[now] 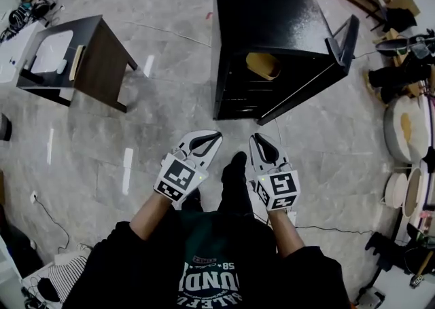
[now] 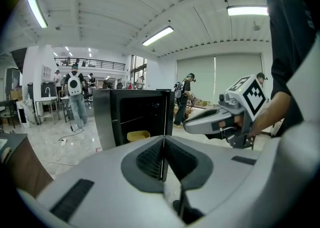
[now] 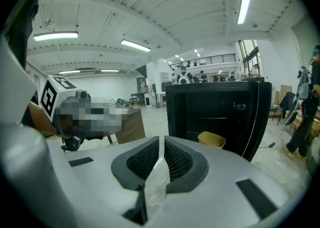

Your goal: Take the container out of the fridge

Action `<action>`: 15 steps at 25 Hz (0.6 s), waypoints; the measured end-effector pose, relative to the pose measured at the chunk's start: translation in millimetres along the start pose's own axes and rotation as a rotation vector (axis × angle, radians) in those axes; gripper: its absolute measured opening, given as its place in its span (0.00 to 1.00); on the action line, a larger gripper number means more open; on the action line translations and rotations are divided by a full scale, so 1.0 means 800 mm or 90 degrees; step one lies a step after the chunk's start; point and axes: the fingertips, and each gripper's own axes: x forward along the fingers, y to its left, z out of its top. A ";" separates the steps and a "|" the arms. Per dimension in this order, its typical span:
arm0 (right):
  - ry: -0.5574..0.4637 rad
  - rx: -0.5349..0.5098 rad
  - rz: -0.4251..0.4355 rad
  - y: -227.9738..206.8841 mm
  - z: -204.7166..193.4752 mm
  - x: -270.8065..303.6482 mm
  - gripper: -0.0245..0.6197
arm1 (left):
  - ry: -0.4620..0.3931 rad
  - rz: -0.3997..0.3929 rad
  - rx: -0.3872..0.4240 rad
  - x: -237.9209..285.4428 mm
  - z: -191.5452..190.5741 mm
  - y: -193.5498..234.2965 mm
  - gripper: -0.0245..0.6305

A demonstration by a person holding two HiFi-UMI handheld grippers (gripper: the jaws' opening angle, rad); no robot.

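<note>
- Upper left of the head view: a dark wooden side table (image 1: 95,56) stands on the grey marble floor (image 1: 156,117), well apart from everything the task needs.
- Lower centre, left of the person's legs: the left gripper (image 1: 207,141) is held out at waist height and points towards the fridge. In its own view the jaws are pressed together with nothing between them.
- Just right of it: the right gripper (image 1: 262,144) is held the same way. Its own view shows the jaws drawn in to a bare sliver of a gap, with only floor showing through, so it holds nothing.
- Upper centre: the small black fridge (image 1: 265,9) stands well apart from both grippers.
- In the fridge's dark opening: the yellow container (image 1: 264,64) sits low down, on what looks like a lower shelf. Both gripper views show it there, open-topped.
- Upper right: the fridge door (image 1: 343,39) is swung wide open, so the way in is clear.
- How far along: I'd say barely begun. The door is open, but the container is still inside and neither gripper is near it. The person has yet to step closer, open a gripper, reach into the opening, close on the rim and draw the container out past the door.
</note>
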 end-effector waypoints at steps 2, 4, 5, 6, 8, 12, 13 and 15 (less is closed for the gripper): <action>0.005 -0.015 0.012 0.003 0.001 0.009 0.10 | 0.000 0.004 -0.005 0.000 -0.002 0.004 0.06; 0.011 -0.037 0.021 0.006 0.001 0.017 0.10 | 0.001 0.006 -0.008 0.001 -0.005 0.007 0.06; 0.013 -0.045 0.023 0.005 0.000 0.019 0.10 | 0.002 0.006 -0.009 0.002 -0.007 0.007 0.06; 0.015 -0.053 0.024 0.004 -0.001 0.021 0.10 | 0.003 0.006 -0.010 0.004 -0.008 0.007 0.06; 0.018 -0.069 0.024 -0.001 -0.003 0.024 0.10 | 0.004 0.004 -0.009 0.007 -0.009 0.006 0.06; 0.026 -0.103 0.029 -0.013 -0.005 0.030 0.10 | -0.001 -0.001 0.002 0.015 -0.002 0.007 0.06; 0.030 -0.113 0.031 -0.016 -0.006 0.032 0.10 | -0.003 -0.001 0.005 0.017 0.001 0.007 0.06; 0.040 -0.136 0.033 -0.023 -0.010 0.037 0.10 | -0.005 0.000 0.010 0.020 0.004 0.007 0.06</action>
